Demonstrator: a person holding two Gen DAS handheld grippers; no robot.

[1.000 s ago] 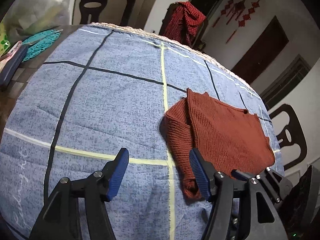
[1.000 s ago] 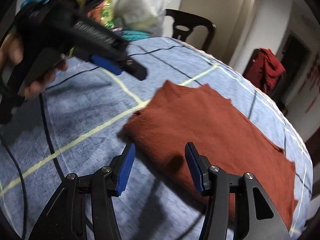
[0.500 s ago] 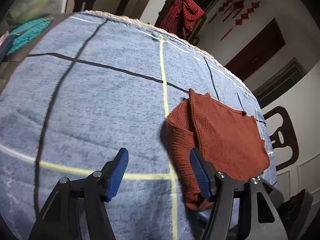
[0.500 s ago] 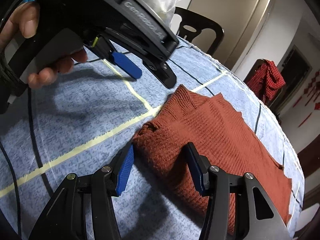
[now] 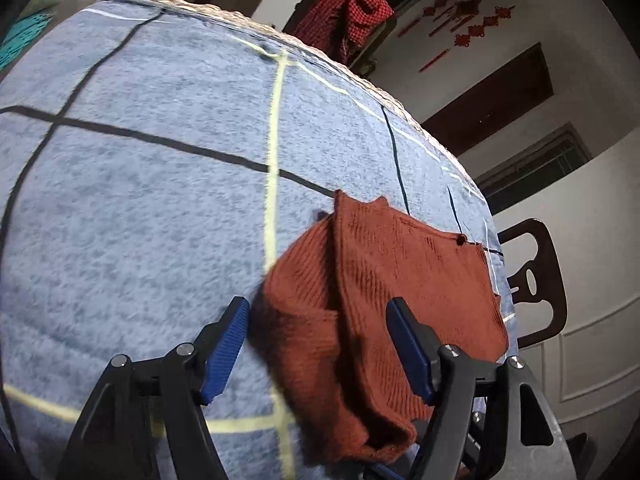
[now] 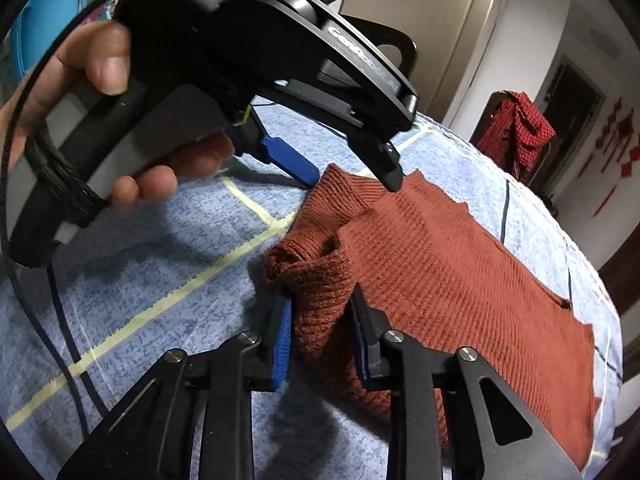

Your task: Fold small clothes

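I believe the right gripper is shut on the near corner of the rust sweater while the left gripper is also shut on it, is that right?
Not quite: the right gripper is shut on the sweater's near corner, but the left gripper is open. The left wrist view shows its jaws spread wide over the sweater's edge, not gripping it.

White lettering shows on the black body of the left gripper [image 6: 352, 172], seen from the right wrist view: it reads "GenRo", then blurs out. That is the only legible text on show; the red wall ornaments [image 5: 468, 4] carry none.
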